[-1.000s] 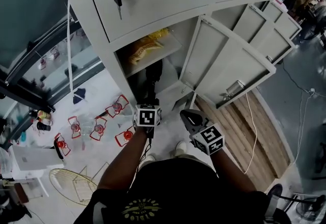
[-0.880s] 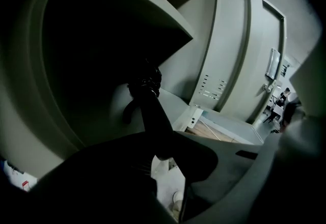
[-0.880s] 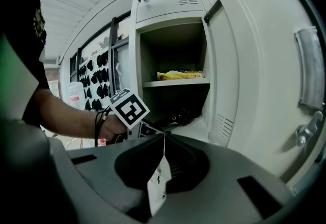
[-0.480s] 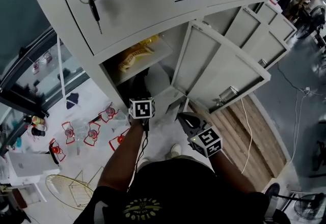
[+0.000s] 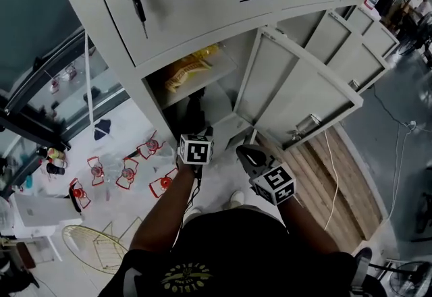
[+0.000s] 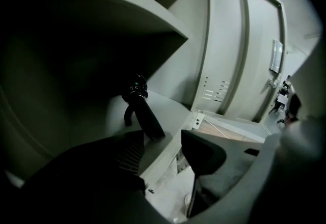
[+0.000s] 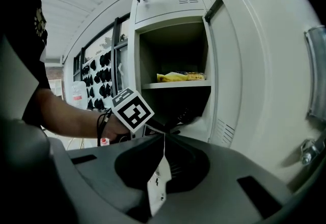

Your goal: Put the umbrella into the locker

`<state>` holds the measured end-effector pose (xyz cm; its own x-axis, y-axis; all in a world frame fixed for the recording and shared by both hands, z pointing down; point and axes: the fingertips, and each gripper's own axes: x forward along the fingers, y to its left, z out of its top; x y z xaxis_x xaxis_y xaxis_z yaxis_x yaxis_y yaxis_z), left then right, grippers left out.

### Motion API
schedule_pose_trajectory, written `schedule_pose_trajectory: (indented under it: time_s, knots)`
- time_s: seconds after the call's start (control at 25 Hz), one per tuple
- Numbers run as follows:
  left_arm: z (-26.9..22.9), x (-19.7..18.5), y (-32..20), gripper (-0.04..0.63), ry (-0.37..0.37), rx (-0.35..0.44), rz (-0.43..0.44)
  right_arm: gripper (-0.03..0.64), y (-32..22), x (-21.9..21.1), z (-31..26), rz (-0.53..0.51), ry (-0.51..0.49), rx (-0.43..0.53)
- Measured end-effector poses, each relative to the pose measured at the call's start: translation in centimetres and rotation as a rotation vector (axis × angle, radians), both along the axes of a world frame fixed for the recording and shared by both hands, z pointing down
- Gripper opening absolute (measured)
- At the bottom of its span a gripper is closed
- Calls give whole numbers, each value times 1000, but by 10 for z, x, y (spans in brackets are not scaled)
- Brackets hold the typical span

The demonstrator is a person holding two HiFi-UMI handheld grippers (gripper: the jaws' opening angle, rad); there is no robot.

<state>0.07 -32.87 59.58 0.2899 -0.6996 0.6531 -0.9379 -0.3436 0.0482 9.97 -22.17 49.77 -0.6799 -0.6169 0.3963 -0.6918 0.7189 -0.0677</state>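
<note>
The black folded umbrella (image 6: 145, 116) lies on the floor of the locker's lower compartment (image 6: 173, 111), its strap end pointing inward; in the head view the umbrella (image 5: 194, 110) is a dark shape inside the opening. My left gripper (image 6: 163, 141) has just been opening. Its jaws stand apart right behind the umbrella's near end and do not press on it. In the head view the left gripper (image 5: 196, 132) sits at the compartment's mouth. My right gripper (image 7: 164, 137) hovers shut beside it (image 5: 247, 152), with a white tag (image 7: 158, 182) hanging at its seam.
The locker door (image 5: 297, 86) stands open to the right. A yellow packet (image 5: 185, 73) lies on the shelf above the umbrella. Keys (image 5: 138, 2) hang from the upper door. Red wire stands (image 5: 128, 171) and a wire basket (image 5: 94, 245) sit on the floor at left.
The left gripper's jaws have opened and the hand has drawn back a little from the compartment, leaving the umbrella lying inside. The right gripper has stayed where it was.
</note>
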Motion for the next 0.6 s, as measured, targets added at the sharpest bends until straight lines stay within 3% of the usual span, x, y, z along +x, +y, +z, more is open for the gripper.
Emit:
schedule_pose_trajectory:
  time_s: [0.28,0.6]
  knots:
    - [-53,5,40,231,14,137,90,31,3,-11,-26,38,-44,56]
    - [-165,-20,83,122,96,416,104,29,16,-8,-82,127,-55,184]
